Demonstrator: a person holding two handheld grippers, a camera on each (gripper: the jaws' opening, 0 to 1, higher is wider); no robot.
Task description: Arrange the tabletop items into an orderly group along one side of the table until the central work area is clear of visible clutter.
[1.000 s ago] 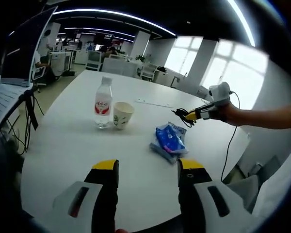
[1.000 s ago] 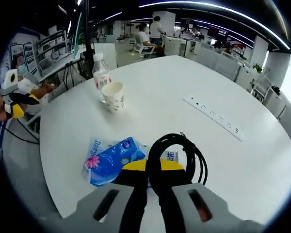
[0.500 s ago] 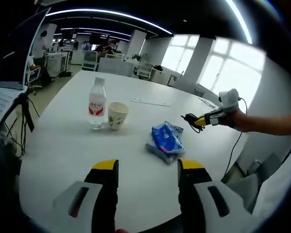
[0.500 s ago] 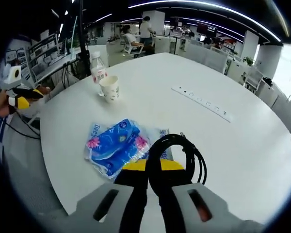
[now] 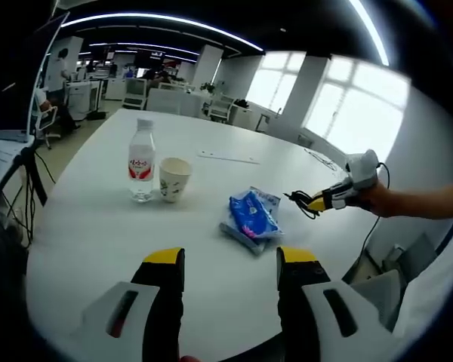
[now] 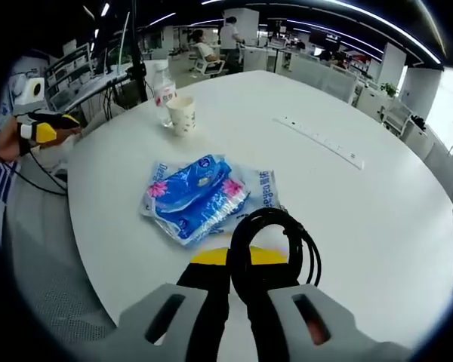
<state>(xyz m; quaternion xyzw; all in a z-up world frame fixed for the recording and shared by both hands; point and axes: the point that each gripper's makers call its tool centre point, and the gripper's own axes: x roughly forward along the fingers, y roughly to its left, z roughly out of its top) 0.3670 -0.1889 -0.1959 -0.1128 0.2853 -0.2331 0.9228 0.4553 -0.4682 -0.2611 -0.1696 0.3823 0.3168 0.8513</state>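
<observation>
My right gripper (image 6: pixel 238 265) is shut on a coiled black cable (image 6: pixel 275 249), held above the white round table (image 6: pixel 377 219); it appears too in the left gripper view as the right gripper (image 5: pixel 317 202) with the black cable (image 5: pixel 298 200) at the right. A blue tissue pack (image 5: pixel 249 217) (image 6: pixel 196 197) lies flat near the table's middle, just beyond the cable. A water bottle (image 5: pixel 141 159) (image 6: pixel 164 90) and a paper cup (image 5: pixel 173 178) (image 6: pixel 183 115) stand side by side further off. My left gripper (image 5: pixel 230 260) is open over the near table edge, holding nothing; the left gripper (image 6: pixel 47 130) shows at the far left.
A flush power strip (image 6: pixel 321 141) (image 5: pixel 228 157) runs across the table's far part. Office desks, chairs and people (image 6: pixel 231 38) fill the room behind. A laptop on a stand (image 5: pixel 15 83) is at the left. A person's arm (image 5: pixel 430 204) holds the right gripper.
Both cameras have drawn back from the table. The right gripper with the cable has moved away from the tissue pack toward the table edge. Bottle, cup and pack stay put.
</observation>
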